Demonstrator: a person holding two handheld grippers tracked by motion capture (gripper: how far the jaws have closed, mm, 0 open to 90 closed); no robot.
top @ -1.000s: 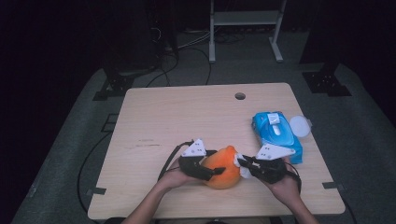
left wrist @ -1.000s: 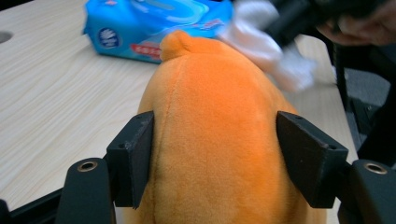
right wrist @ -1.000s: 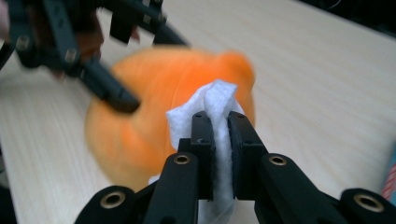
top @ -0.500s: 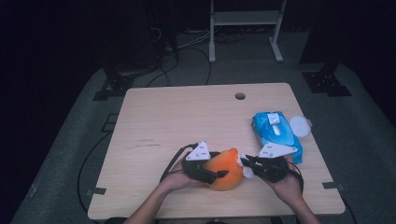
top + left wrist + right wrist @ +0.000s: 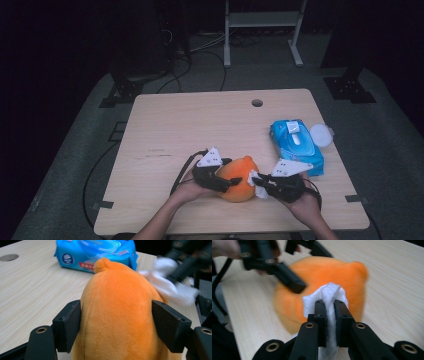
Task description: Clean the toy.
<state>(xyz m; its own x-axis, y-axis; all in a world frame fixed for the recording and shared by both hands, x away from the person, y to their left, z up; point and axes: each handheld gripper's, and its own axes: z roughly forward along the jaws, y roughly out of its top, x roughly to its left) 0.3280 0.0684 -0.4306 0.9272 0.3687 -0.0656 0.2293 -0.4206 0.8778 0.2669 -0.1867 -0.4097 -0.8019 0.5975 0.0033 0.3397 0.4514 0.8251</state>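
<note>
An orange plush toy lies near the table's front edge. My left gripper reaches in from the left with one jaw on each flank of the toy. Its jaws have just been opening, and the pads still touch the plush. From the right, my right gripper is shut on a folded white wipe. The wipe rests against the toy's side and shows as a blurred white patch in the left gripper view. One left finger crosses in front of the toy.
A blue pack of wet wipes lies at the right of the wooden table, with a round white lid beside it. A cable hole sits near the far edge. A metal stand is on the floor behind the table.
Hardly anything differs: both grippers stay at the plush toy, and the right one with the wipe has shifted slightly toward the near edge.
</note>
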